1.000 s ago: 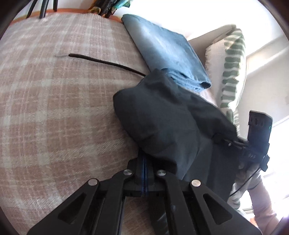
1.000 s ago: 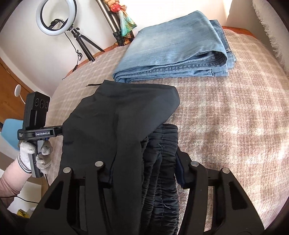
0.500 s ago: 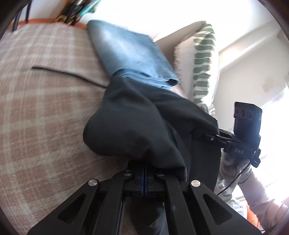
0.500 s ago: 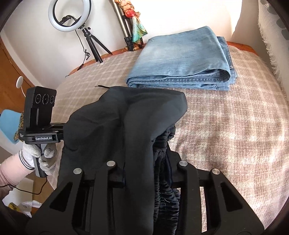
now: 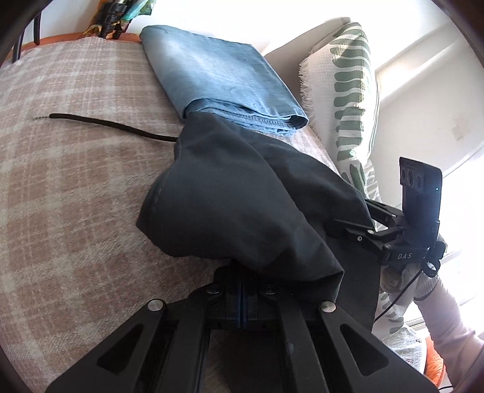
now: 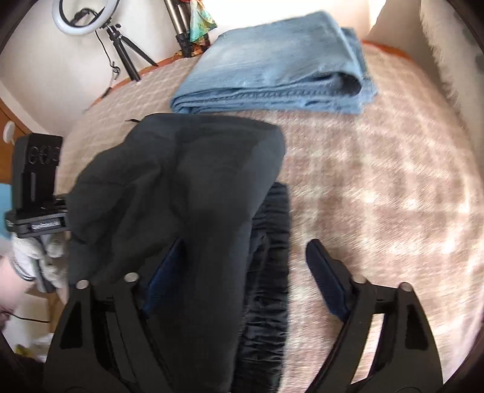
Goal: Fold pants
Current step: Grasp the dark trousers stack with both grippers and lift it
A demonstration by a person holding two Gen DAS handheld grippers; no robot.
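The dark pants [image 5: 242,199] lie bunched on the plaid bed cover, partly folded over themselves. My left gripper [image 5: 242,272] is shut on an edge of the pants, the cloth draping over its fingertips. In the right wrist view the pants [image 6: 181,193] lie between and over the fingers, with the gathered waistband [image 6: 269,272] below. My right gripper [image 6: 242,272] is open, its jaws wide apart, with the cloth loose between them. The right gripper also shows in the left wrist view [image 5: 351,223] at the pants' far edge.
Folded blue jeans [image 6: 272,66] lie at the back of the bed [image 6: 393,181]. A black drawstring [image 5: 106,125] trails from the pants across the cover. A green-patterned cushion [image 5: 351,90] stands to the right. A ring light on a tripod [image 6: 81,18] stands behind the bed.
My right gripper has opened and let go of the pants' waistband. My left gripper stays shut on the cloth and has shifted slightly.
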